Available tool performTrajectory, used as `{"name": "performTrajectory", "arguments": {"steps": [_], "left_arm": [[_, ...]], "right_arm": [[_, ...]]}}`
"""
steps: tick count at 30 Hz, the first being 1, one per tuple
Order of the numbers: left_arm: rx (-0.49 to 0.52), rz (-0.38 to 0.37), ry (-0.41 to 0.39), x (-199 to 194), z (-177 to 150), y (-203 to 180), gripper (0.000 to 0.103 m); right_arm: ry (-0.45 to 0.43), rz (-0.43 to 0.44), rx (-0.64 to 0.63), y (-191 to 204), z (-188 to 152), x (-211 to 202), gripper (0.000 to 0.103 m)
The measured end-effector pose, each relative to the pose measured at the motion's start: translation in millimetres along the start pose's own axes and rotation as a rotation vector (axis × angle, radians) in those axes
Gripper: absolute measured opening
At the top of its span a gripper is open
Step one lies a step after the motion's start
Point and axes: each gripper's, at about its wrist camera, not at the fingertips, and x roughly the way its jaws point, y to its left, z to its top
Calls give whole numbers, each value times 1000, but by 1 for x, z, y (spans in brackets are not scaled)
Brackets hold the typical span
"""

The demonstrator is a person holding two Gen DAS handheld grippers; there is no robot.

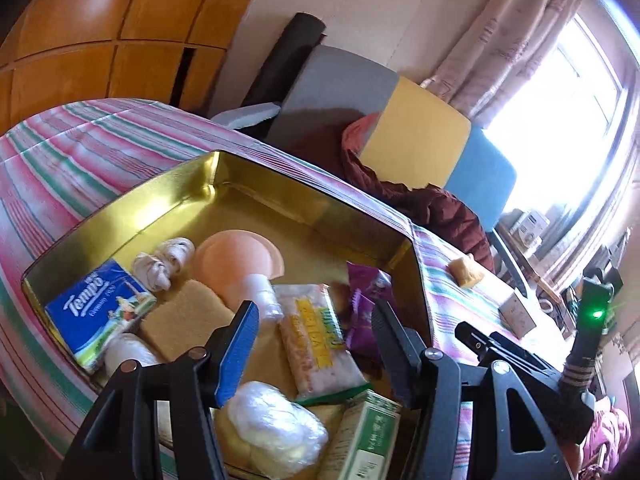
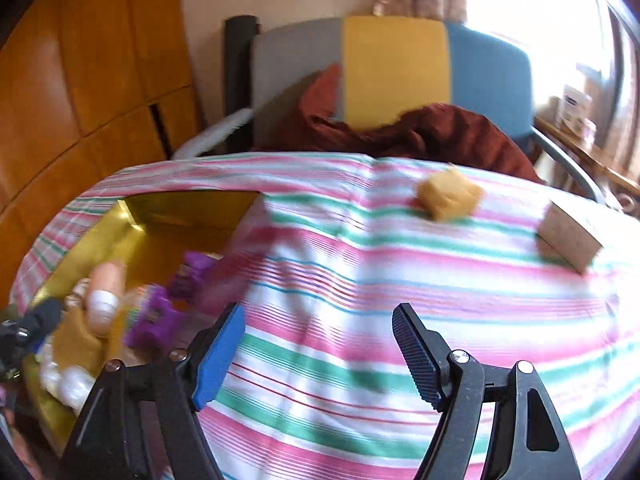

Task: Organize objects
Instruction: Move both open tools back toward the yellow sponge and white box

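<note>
A gold tin box (image 1: 120, 216) sits on a striped tablecloth and holds several items: a blue Tempo tissue pack (image 1: 98, 312), a peach mushroom toy (image 1: 240, 264), a long snack bar (image 1: 316, 340), a purple wrapper (image 1: 364, 304) and a green carton (image 1: 360, 436). My left gripper (image 1: 312, 344) is open and empty above the box. My right gripper (image 2: 320, 352) is open and empty over the cloth, right of the box (image 2: 96, 236). A yellow sponge cube (image 2: 448, 194) and a cork block (image 2: 568, 236) lie on the cloth beyond it.
A chair (image 2: 392, 68) with grey, yellow and blue panels and a dark red garment (image 2: 440, 132) stands behind the table. A wooden cabinet (image 1: 100, 20) is at the left. A bright window (image 1: 560, 100) is at the right. The right gripper's body (image 1: 520, 360) shows beside the box.
</note>
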Motion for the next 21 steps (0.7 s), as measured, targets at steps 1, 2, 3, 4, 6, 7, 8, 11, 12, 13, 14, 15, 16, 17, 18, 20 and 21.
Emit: {"name": "performTrajectory", "arguments": {"steps": [1,2,3,4,6,7,8,11,12,13,14,15,16,17,18,20,21], "left_arm": [[12,-7,6,1,-1,-3,60],[23,-15,13,1,-2,-7,60],[36,-24,22,2,-3,-11,60],[49,-30,29,2,-4,-15,60],[81,-37,36,2,-7,-24,60],[95,-42,38,2,-8,-28,60],[112,-46,37,1,-10,-33,60],[144,-66,30,-4,-13,-46,65],[149,-74,31,-5,-14,-49,67],[153,-82,34,-6,-15,-51,67],[158,-88,41,-7,-16,-55,67],[167,-94,50,-7,-17,-60,68],[176,-98,57,-6,-17,-64,68],[184,-99,62,-5,-17,-68,68],[197,-101,69,-4,-17,-73,68],[220,-112,88,0,-16,-86,69],[233,-119,98,3,-15,-93,69]], "right_arm": [[7,-13,12,-8,-3,0,77],[12,-27,23,-17,-6,0,77],[16,-42,30,-24,-9,0,77],[19,-55,34,-32,-11,-1,77],[21,-86,40,-48,-16,-2,77],[20,-101,41,-55,-18,-3,77],[18,-116,40,-63,-19,-5,77],[9,-161,42,-88,-23,-9,78],[8,-173,49,-97,-23,-10,78],[7,-184,57,-105,-24,-11,78],[9,-201,70,-114,-24,-11,78],[10,-221,82,-121,-24,-12,78],[9,-242,93,-129,-24,-11,78],[7,-262,109,-136,-25,-12,78],[7,-273,127,-143,-26,-12,78],[11,-282,177,-153,-29,-12,78],[12,-286,194,-156,-30,-12,78]]}}
